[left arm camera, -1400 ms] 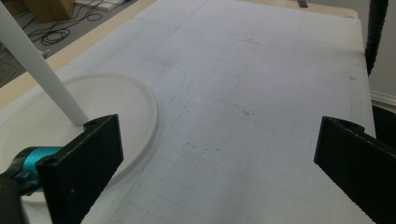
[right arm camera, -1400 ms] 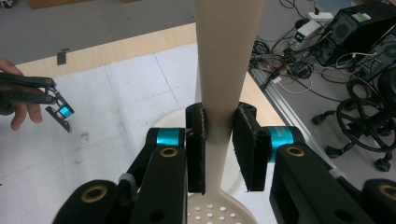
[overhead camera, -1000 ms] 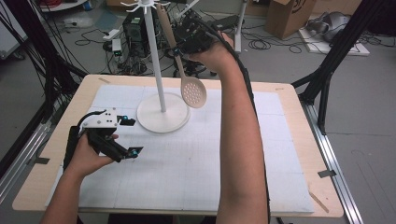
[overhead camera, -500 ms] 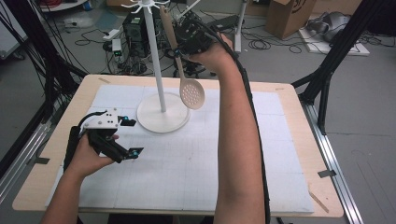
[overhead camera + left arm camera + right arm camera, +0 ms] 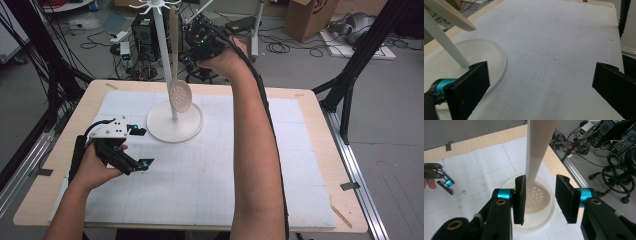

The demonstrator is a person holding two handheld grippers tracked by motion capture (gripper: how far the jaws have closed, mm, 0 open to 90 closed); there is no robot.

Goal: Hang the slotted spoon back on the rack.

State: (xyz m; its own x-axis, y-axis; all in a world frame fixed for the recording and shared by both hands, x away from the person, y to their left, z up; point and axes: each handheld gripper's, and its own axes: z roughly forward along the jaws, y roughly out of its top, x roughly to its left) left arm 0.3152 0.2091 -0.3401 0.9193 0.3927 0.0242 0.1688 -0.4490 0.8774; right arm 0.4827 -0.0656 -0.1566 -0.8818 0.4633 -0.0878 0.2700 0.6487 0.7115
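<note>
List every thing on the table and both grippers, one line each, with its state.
slotted spoon: hanging upright from the stand's top hooks, bowl down.
hook stand: upright on the table mat.
right gripper: jaws just opened, handle between them, pads apart from it.
left gripper: open, empty, low over the mat.

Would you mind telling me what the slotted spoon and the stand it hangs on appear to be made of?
The slotted spoon looks like light wood or wood-toned plastic: pale beige, matte, no visible grain, so I cannot settle which. The stand looks like white painted metal or plastic: an even, smooth, faintly glossy surface on pole and round base. The right gripper has its jaws just opened around the spoon's handle.
</note>
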